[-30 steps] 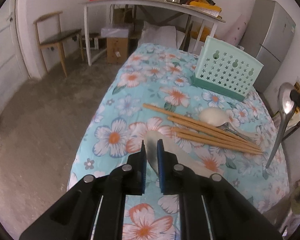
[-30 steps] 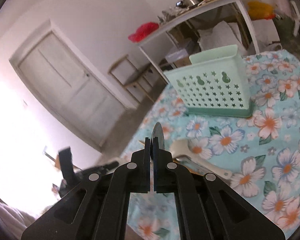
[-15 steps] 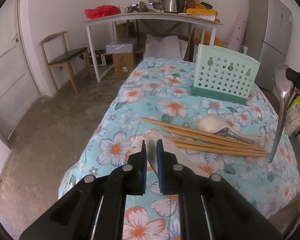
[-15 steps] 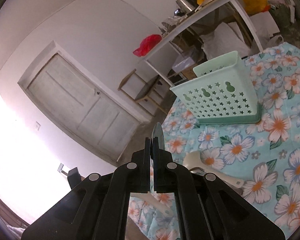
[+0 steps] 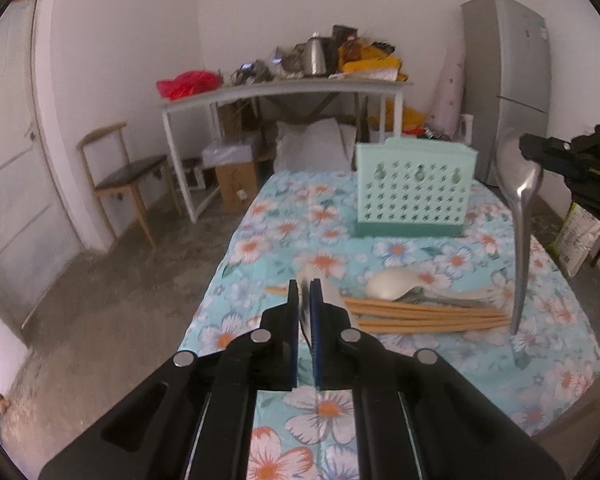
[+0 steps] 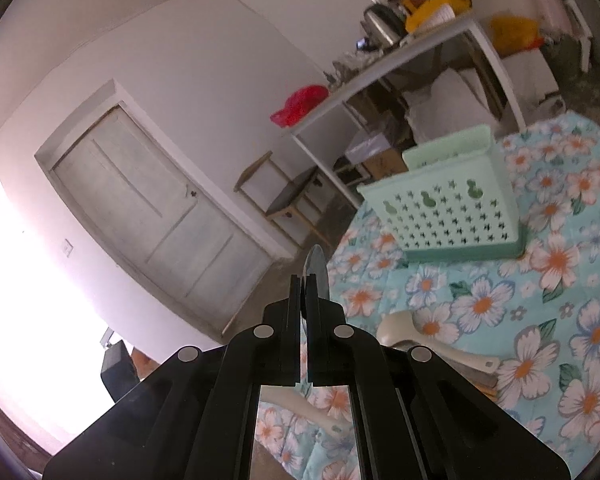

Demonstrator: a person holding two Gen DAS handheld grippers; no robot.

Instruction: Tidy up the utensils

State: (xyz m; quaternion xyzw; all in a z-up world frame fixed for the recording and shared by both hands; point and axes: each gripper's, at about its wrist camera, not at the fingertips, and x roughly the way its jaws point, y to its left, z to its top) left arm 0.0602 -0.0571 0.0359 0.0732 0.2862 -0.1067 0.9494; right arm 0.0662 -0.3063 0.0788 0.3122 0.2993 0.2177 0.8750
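Note:
My left gripper (image 5: 305, 292) is shut on a white plastic spoon (image 5: 329, 293) and holds it above the floral cloth. My right gripper (image 6: 305, 280) is shut on a metal spoon (image 6: 315, 269); in the left wrist view that metal spoon (image 5: 520, 216) hangs bowl up, handle down, at the right. A mint-green perforated basket (image 5: 414, 190) stands at the table's far end, also in the right wrist view (image 6: 448, 204). Several wooden chopsticks (image 5: 420, 314) and a cream spoon (image 5: 396, 284) lie on the cloth.
The table wears a blue floral cloth (image 5: 300, 224). A white desk (image 5: 284, 92) with clutter, a wooden chair (image 5: 124, 176) and a grey fridge (image 5: 508, 80) stand behind. A door (image 6: 160, 216) is at the left.
Both grippers have risen with their spoons. The left has tilted up towards the room and lifted the white spoon off the cloth. The right has moved nearer the basket.

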